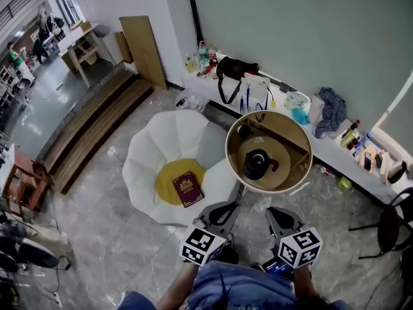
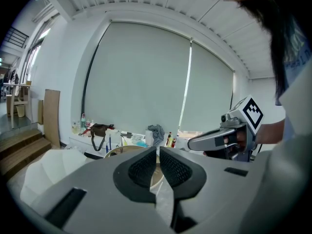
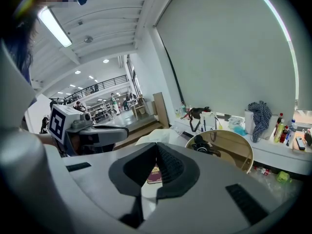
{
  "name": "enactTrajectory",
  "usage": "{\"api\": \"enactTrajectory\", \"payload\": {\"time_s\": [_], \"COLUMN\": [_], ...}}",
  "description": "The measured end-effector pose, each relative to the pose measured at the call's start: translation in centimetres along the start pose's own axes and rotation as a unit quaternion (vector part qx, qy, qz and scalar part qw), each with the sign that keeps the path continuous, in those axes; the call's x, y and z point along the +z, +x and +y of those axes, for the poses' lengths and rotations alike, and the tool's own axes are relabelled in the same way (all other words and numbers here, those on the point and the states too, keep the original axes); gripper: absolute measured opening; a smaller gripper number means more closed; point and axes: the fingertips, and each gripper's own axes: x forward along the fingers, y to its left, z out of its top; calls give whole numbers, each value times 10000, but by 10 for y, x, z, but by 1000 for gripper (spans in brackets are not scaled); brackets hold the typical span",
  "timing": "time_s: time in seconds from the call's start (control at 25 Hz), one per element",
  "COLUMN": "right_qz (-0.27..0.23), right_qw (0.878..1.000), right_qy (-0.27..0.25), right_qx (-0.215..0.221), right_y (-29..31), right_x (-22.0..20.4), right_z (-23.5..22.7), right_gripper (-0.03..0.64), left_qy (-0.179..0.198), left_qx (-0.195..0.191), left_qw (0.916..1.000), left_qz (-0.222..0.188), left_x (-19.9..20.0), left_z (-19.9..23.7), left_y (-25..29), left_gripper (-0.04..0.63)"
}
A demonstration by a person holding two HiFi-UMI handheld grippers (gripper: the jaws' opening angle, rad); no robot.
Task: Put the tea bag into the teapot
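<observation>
Two grippers sit side by side at the lower edge of the head view, each held by a hand behind its marker cube.

Left gripper (image 1: 224, 210): in its own view (image 2: 157, 150) the jaws stand all but together, leaving only a thin slit between the ribbed pads (image 2: 144, 168). Nothing is held and nothing is touched.

Right gripper (image 1: 279, 213): in its own view (image 3: 156, 149) the jaws are fully together. Nothing is clamped between them and they touch nothing.

Ahead of the grippers, left to right:
- A white petal-shaped seat (image 1: 164, 137) holds a yellow cushion (image 1: 168, 178).
- A maroon book (image 1: 188, 189) lies flat on the cushion.
- Just beside the seat stands a round wooden table (image 1: 227, 148).
- The black teapot (image 1: 257, 163) stands upright near the table's middle, lid on, well apart from both grippers. The right gripper view shows it there too (image 3: 201, 145).

The tea bag cannot be made out in any view.

Both grippers point toward the table, with the left one nearer the seat.
</observation>
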Motion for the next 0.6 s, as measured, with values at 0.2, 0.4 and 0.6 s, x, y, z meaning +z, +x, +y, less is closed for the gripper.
{"api": "enactTrajectory", "payload": {"time_s": [0.2, 0.4, 0.6], "right_qz": [-59, -198, -271], "right_qw": [9997, 9982, 9965], "right_qy": [92, 159, 165], "right_qx": [-230, -548, -779], "right_y": [19, 32, 38], "right_x": [8, 20, 33], "right_z": [-6, -19, -34], "right_gripper": [18, 18, 18], "left_qy": [54, 105, 63], "left_qx": [-192, -298, -239], "left_qw": [9998, 9995, 9997], "left_qz": [61, 69, 27], "left_x": [-1, 1, 1], "left_z": [21, 43, 61], "left_y": [6, 7, 2], "left_gripper": [29, 28, 28]}}
